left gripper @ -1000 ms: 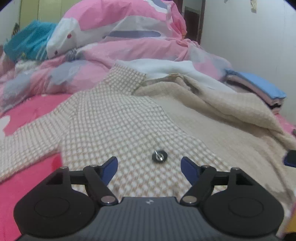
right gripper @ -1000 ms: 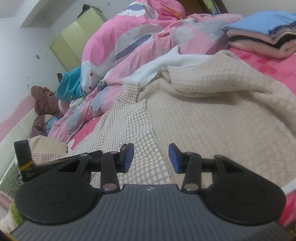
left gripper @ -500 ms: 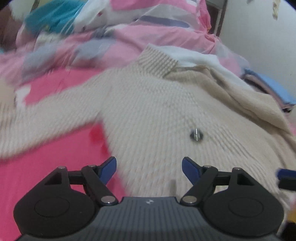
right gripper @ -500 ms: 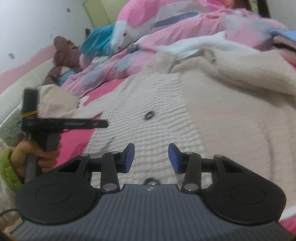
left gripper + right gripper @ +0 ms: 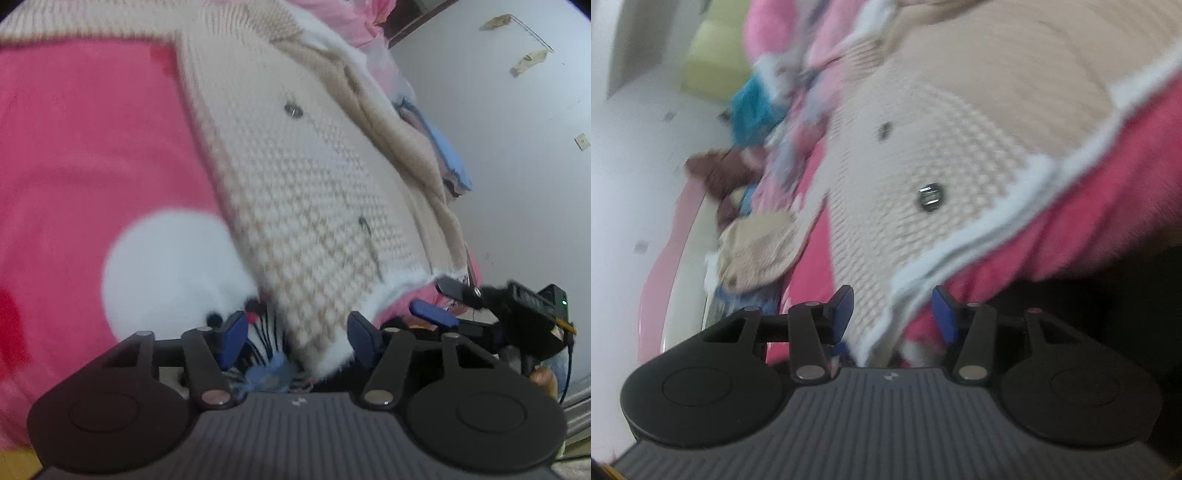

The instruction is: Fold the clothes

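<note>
— Now, what does the left wrist view show?
— The left gripper [image 5: 295,330] is closing, its blue pads astride the white-trimmed hem of the beige checked knit cardigan [image 5: 303,177] spread on the pink fleece blanket [image 5: 92,147].
— And the right wrist view?
— The right gripper [image 5: 892,314] is opening, pads apart around the same hem; a dark metal button [image 5: 929,196] lies beyond.
</note>
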A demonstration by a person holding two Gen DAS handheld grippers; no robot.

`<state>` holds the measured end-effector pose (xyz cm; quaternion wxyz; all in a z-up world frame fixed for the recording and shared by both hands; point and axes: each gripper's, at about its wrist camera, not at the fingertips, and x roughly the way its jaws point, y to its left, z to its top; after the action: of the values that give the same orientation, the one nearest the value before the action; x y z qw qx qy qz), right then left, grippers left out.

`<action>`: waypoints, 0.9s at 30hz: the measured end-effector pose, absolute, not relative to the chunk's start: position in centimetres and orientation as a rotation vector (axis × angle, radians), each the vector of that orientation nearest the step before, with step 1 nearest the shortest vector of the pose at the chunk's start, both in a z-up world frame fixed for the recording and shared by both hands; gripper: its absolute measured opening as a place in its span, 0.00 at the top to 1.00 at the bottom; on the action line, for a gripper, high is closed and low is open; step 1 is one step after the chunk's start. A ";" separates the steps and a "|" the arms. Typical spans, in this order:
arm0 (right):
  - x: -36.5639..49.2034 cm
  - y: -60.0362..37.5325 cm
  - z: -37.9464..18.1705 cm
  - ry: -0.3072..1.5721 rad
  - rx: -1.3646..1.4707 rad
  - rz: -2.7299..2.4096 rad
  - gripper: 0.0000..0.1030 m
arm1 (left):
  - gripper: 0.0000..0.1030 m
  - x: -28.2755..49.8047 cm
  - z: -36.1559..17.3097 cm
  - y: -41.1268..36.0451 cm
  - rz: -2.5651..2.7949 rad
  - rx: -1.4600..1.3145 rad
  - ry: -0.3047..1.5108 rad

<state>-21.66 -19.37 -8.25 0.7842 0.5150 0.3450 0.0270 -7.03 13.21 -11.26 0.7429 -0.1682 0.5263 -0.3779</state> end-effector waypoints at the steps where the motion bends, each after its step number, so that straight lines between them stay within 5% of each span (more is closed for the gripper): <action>1: -21.6 -19.5 -8.6 0.736 1.141 0.046 0.55 | 0.45 -7.2 -11.6 13.0 -0.836 -0.376 1.157; 6: -21.6 -20.1 -10.2 0.711 1.239 -0.007 0.55 | 0.52 -7.4 -12.0 12.1 -0.836 -0.365 1.140; 15: -22.1 -21.3 -12.4 0.662 1.368 0.006 0.56 | 0.93 -7.7 -12.1 10.9 -0.851 -0.335 1.102; 18: -22.3 -21.5 -12.1 0.640 1.338 0.009 0.69 | 0.94 -7.8 -11.5 11.1 -0.864 -0.349 1.084; 20: -22.7 -21.6 -11.9 0.617 1.325 0.012 0.96 | 0.94 -7.6 -11.0 11.6 -0.878 -0.384 1.086; 27: -23.3 -21.3 -10.9 0.613 1.249 0.026 1.00 | 0.96 -7.0 -10.7 12.8 -0.899 -0.429 1.151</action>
<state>-23.31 -21.34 -10.85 0.7676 0.5753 0.2823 0.0122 -7.04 12.85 -10.69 0.7240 -0.1944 0.5215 -0.4075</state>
